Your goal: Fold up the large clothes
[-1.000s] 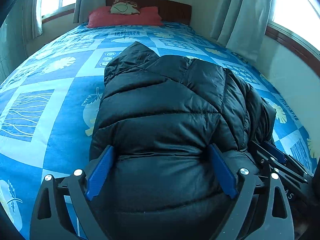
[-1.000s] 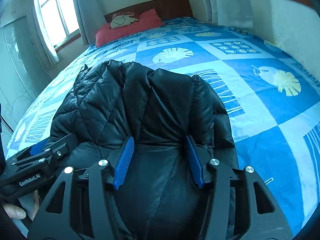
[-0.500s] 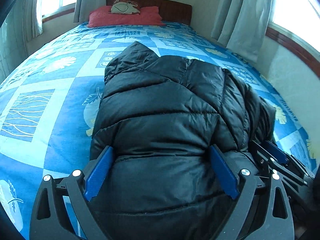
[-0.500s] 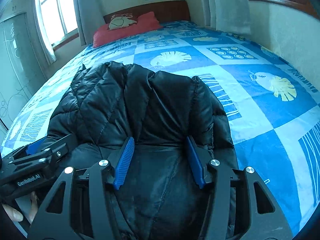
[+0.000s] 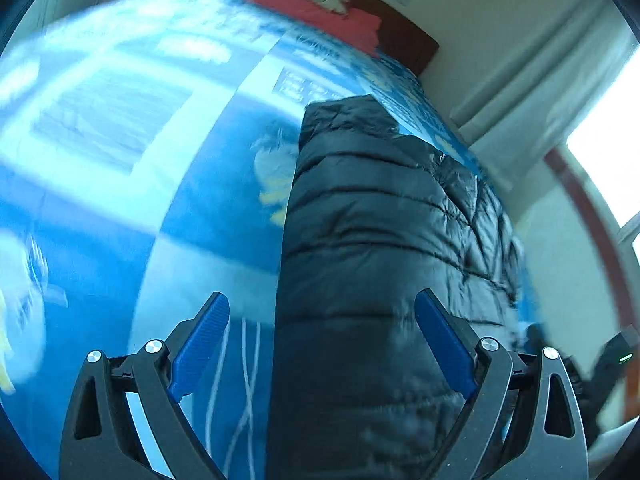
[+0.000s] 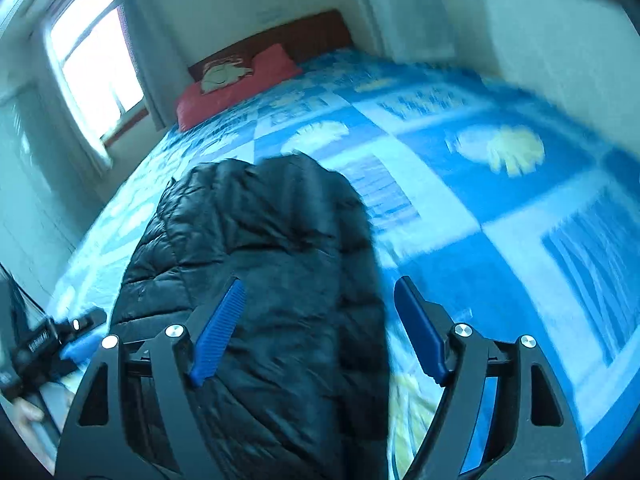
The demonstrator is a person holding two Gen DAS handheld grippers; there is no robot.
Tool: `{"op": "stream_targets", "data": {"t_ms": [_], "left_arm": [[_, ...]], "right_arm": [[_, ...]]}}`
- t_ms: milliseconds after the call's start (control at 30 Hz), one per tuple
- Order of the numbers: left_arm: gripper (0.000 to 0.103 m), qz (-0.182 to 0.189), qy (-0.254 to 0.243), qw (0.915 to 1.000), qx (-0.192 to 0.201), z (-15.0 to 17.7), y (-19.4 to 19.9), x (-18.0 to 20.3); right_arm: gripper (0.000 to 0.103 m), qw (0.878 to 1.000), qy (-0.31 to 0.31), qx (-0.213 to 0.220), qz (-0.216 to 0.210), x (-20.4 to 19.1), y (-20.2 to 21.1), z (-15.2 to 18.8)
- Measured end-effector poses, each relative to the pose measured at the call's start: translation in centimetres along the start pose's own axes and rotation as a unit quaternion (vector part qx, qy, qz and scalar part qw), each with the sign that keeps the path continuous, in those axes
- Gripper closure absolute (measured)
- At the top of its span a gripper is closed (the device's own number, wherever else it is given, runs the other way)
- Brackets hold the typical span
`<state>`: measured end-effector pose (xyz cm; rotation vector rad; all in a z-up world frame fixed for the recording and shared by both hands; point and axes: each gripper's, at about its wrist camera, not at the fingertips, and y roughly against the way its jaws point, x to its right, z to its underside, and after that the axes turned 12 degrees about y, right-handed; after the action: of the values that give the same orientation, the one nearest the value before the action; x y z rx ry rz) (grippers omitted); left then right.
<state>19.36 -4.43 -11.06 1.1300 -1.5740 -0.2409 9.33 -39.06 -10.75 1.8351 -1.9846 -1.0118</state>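
Garment: a black quilted puffer jacket (image 5: 380,240) lies folded into a long, narrow bundle on the bed, running from the near edge toward the headboard.
Bed cover: a blue and white patchwork bedspread (image 6: 460,208) with leaf and stripe prints lies under the jacket and shows on both sides of it.
Left gripper (image 5: 322,340): black frame with blue ribbed pads, jaws standing wide; the jacket's near end fills the right part of the gap, bedspread the left part, and neither pad presses on the fabric.
Right gripper (image 6: 320,330): the same build, jaws opening; its left pad lies over the jacket, its right pad stands over bare bedspread, and nothing is pinched between them.
Gripper positions: in the right wrist view the left gripper shows at the left edge, beside the jacket's near corner, with fingers (image 6: 28,412) of a hand under it; in the left wrist view the right gripper is a dark blur at the right edge.
Far end: a red pillow (image 6: 236,88) with a pale cushion (image 6: 224,74) on it lies against a dark wooden headboard (image 6: 304,34).
Room: pale curtains (image 5: 532,76) hang by bright windows.
Sharpness: both views are tilted and smeared.
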Motion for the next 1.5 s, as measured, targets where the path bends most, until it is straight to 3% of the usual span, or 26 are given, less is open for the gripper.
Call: {"op": "stream_targets", "data": {"t_ms": [133,300,433,567,700,767,833,933,1267,1500], "left_arm": [[0.011,0.054,0.060,0.9964,-0.023,1.3,0.1,-1.6],[0.010,0.092,0.093,0.9877,-0.086,3.1,-2.5,-2.5],[0.009,0.108,0.109,0.9837,-0.094,3.1,-3.6,-2.8],[0.009,0.116,0.134,0.9774,-0.115,2.2,-4.6,-3.0],[0.009,0.120,0.140,0.9754,-0.120,1.1,-5.2,-2.7],[0.009,0.115,0.126,0.9781,-0.119,1.0,-5.3,-2.2],[0.013,0.113,0.114,0.9800,-0.116,1.3,-5.1,-2.1],[0.020,0.119,0.107,0.9806,-0.114,1.6,-4.6,-2.2],[0.030,0.131,0.076,0.9847,-0.087,0.0,-2.2,-2.0],[0.030,0.122,0.075,0.9885,-0.047,-3.8,0.3,-4.1]], "right_arm": [[0.021,0.994,-0.084,-0.032,-0.055,3.4,-1.5,1.7],[0.014,0.975,-0.166,-0.062,-0.136,5.3,-4.4,4.1],[0.011,0.973,-0.160,-0.057,-0.155,5.1,-4.6,4.1],[0.011,0.958,-0.175,-0.063,-0.220,5.2,-5.4,4.5],[0.009,0.963,-0.157,-0.068,-0.211,4.5,-6.0,4.1],[0.016,0.965,-0.147,-0.070,-0.208,4.0,-6.2,4.0],[0.038,0.959,-0.154,-0.074,-0.224,4.1,-6.5,4.2],[0.048,0.955,-0.160,-0.066,-0.241,4.1,-6.4,4.6],[0.057,0.956,-0.115,-0.015,-0.269,1.1,-5.3,2.9],[0.058,0.945,-0.092,-0.020,-0.312,-3.2,-9.3,0.0]]}}
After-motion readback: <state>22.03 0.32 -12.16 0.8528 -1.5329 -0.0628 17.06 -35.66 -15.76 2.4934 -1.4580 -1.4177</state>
